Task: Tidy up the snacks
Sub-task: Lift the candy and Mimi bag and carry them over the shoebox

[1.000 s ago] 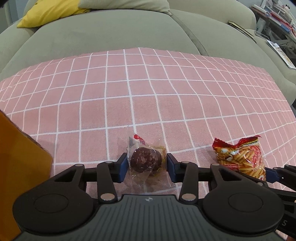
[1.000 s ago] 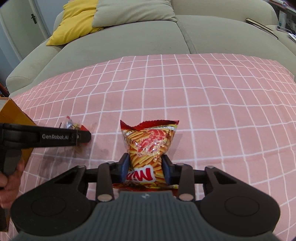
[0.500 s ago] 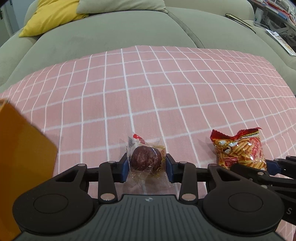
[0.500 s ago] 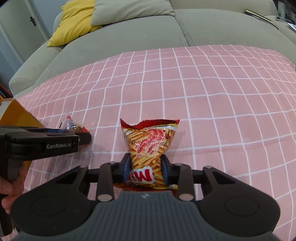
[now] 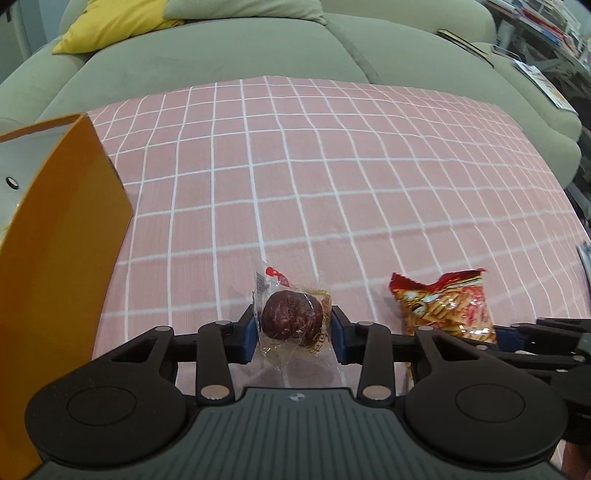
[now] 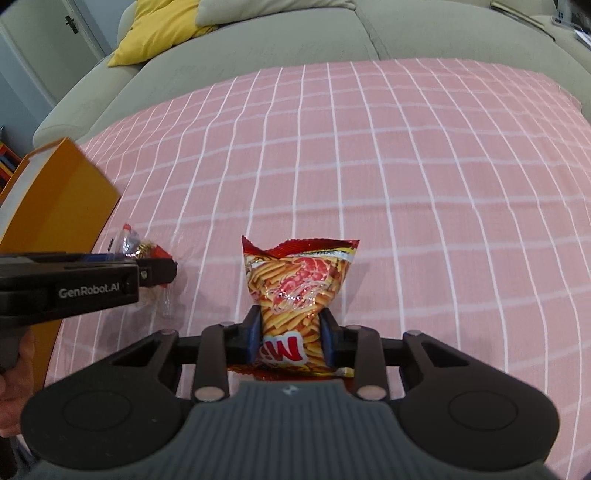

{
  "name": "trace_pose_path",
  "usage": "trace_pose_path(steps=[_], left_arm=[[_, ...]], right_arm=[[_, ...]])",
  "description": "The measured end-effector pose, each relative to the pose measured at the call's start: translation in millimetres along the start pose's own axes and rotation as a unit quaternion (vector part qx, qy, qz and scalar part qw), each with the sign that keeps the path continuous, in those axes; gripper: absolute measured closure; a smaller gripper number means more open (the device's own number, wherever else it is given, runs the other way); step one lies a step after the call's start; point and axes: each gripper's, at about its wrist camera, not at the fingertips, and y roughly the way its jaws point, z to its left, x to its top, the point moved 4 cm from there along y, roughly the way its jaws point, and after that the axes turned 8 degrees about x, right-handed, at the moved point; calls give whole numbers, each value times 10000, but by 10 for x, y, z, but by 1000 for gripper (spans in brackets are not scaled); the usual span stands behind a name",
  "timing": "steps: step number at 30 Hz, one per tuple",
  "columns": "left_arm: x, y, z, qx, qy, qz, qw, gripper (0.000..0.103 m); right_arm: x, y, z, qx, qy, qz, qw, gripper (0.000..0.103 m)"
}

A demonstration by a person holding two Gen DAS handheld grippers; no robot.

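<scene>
Left gripper [image 5: 293, 334] clamped on clear-wrapped brown pastry [image 5: 290, 319], blue pads pressing both sides. Right gripper [image 6: 290, 338] clamped on lower part of red-orange snack bag [image 6: 297, 291], bag upright. Both over pink checked cloth [image 6: 406, 184]. Orange box [image 5: 62, 229] just left of left gripper, wall tall. Cloth ahead open to grey sofa [image 5: 221, 51]; yellow cushion [image 6: 155, 33] at far left.

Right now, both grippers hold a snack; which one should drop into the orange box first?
Left, probably. The left gripper, shut on the wrapped brown pastry, sits right beside the orange box. The right gripper, clamping the chip bag, would have to cross over it.
</scene>
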Motion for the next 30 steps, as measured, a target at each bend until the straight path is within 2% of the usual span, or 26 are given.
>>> trace_pose_path(steps=[13,21,30], left_arm=[[-403,-673,48,-187,-148,-117,9996,59],[-408,-1262,211,-157,-324,-640,9973,59],[-358,-1789,574,-85,-535,-1207,9912,59]], right_arm=[[-451,-476,262,236,49,216,9995,74],[-542,-899,669,457,-352,-5,9983,74],[-390,-1196,1228,877,-910,-346,9914,74]])
